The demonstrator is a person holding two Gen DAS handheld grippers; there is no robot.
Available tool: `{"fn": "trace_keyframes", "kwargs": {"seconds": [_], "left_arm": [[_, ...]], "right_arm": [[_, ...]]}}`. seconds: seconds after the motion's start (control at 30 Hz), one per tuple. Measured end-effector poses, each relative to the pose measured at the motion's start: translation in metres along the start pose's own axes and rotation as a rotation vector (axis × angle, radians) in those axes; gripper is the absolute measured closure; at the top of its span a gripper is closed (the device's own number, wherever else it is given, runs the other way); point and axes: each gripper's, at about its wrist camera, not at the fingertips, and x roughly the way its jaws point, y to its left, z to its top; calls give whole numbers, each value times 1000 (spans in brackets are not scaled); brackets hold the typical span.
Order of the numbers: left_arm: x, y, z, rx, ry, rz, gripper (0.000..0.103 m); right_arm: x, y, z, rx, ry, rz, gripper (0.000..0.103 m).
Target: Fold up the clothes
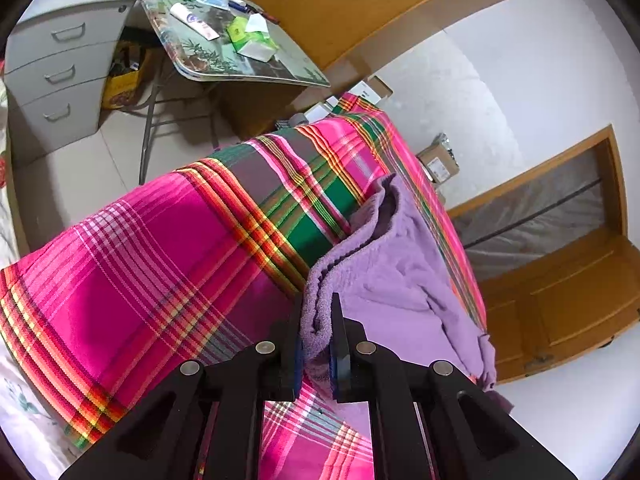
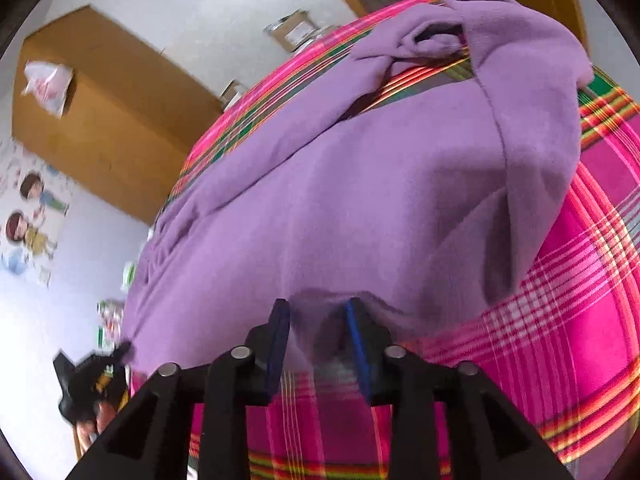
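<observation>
A purple fleece garment [image 1: 396,272] lies on a pink plaid bedsheet [image 1: 152,264]. In the left wrist view my left gripper [image 1: 318,320] is shut on the garment's ribbed hem edge, which bunches between the two fingers. In the right wrist view the garment [image 2: 340,184] fills the middle, with a sleeve [image 2: 528,92] folded over at the top right. My right gripper [image 2: 318,316] is closed on the near edge of the garment, with cloth pinched between the blue pads. The left gripper also shows in the right wrist view [image 2: 86,384] at the lower left.
A folding table [image 1: 224,40] with tissue packs and tubes stands beyond the bed, next to a grey drawer cabinet [image 1: 60,72]. A wooden wardrobe [image 1: 560,300] stands right of the bed. Cardboard boxes [image 1: 438,162] sit on the floor by the wall.
</observation>
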Motion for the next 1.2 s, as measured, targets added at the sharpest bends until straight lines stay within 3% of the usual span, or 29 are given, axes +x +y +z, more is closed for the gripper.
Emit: {"fn": "trace_keyframes", "kwargs": {"seconds": [0.2, 0.43, 0.67, 1.2], "left_arm": [[-2, -1, -1, 4, 1, -3, 93], [-10, -4, -3, 16, -9, -17, 94], [-22, 0, -8, 12, -19, -2, 94], [-5, 18, -15, 0, 35, 75, 92]], "right_arm": [[-13, 13, -5, -93, -51, -10, 102], [-33, 14, -5, -100, -73, 23, 102], [-33, 3, -6, -72, -43, 38, 102], [-11, -9, -5, -118, 25, -49, 101]]}}
